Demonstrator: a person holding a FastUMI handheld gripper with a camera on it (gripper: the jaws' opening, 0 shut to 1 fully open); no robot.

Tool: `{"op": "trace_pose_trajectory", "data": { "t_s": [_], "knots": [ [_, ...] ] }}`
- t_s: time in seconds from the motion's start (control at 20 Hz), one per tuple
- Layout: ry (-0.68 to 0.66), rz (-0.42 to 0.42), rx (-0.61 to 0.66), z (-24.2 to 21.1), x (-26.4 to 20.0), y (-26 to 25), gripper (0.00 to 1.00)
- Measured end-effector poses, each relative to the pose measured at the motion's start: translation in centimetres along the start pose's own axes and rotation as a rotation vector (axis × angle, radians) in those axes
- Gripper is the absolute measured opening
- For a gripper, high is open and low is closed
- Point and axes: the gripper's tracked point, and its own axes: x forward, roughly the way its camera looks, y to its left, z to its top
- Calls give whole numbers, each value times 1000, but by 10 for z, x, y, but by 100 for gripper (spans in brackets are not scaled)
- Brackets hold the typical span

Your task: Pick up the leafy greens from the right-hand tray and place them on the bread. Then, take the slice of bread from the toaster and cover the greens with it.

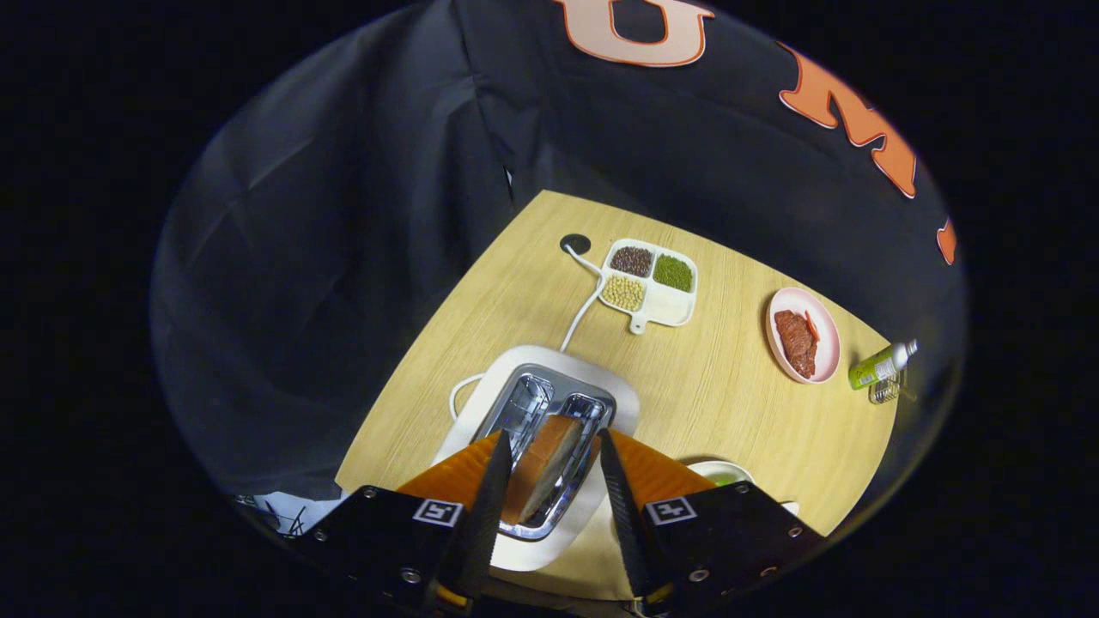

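Fingers [554, 463] apart, flanking bread slice [541, 468] (in toaster [549, 378]).

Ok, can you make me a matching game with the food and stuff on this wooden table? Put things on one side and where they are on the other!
Things:
1. tan slice of bread
2. dark red meat
3. white power cord
4. green bottle

Places:
A. on the round pink plate
B. lying past the plate, by the table's far corner
C. standing in a slot of the white-and-chrome toaster, between the open gripper fingers
D. running from the toaster to the table's round hole, beside the white divided bean tray

Pairs: 1-C, 2-A, 3-D, 4-B
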Motion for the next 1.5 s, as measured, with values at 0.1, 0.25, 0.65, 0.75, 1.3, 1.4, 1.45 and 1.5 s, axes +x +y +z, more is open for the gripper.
{"op": "trace_pose_trajectory", "data": {
  "t_s": [0.1,0.25,0.65,0.75,1.3,1.4,1.45,1.5],
  "knots": [
    [48,-31,-1,-9,9,-9,52],
    [74,-12,54,-11,13,-10,26],
    [108,103,167,-12,8,1,10],
    [80,144,200,-8,0,-1,7],
    [-138,413,308,2,-81,-55,7],
    [-165,432,342,-5,-89,-72,7],
    [-175,451,362,-8,-93,-79,7],
    [-188,458,389,-13,-95,-89,7]
  ]
}}
